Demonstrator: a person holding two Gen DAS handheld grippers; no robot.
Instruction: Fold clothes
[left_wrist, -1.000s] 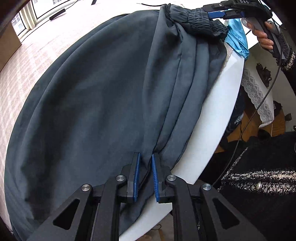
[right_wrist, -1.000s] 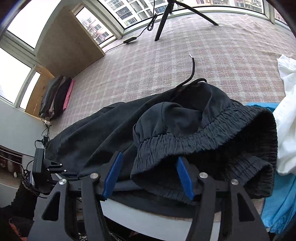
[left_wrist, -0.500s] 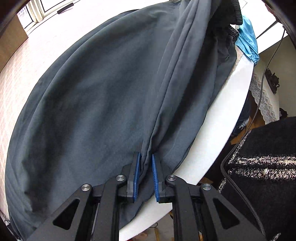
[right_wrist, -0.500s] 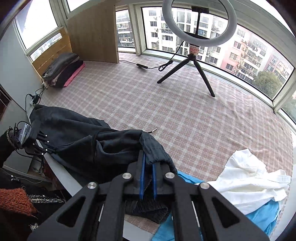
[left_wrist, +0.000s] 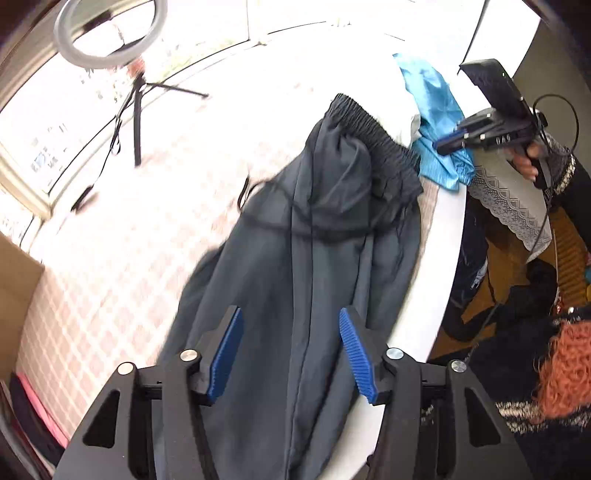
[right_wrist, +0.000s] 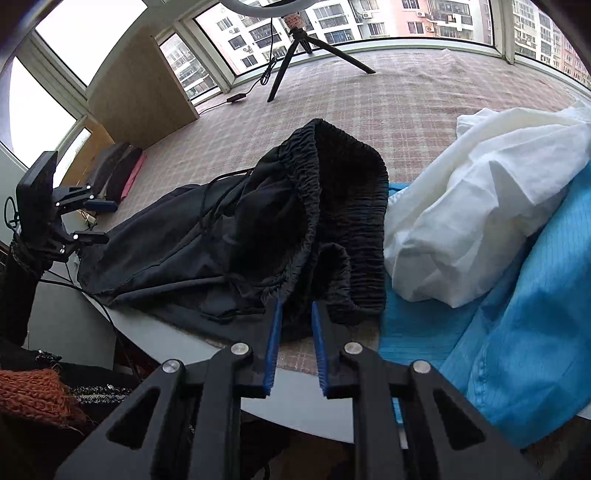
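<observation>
Left hand-held gripper opening, empty, above dark trousers; right opening, empty.

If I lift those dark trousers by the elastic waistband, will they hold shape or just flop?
Likely flop: the dark trousers lie in soft folds, and the waistband is gathered and curled over itself. The thin fabric looks light and perhaps a little slippery. The leg end would probably trail across the table.

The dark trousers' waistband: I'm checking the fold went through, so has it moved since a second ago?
Yes. The waistband now lies beside the white garment, farther from the table's near edge, with the trousers doubled.
</observation>
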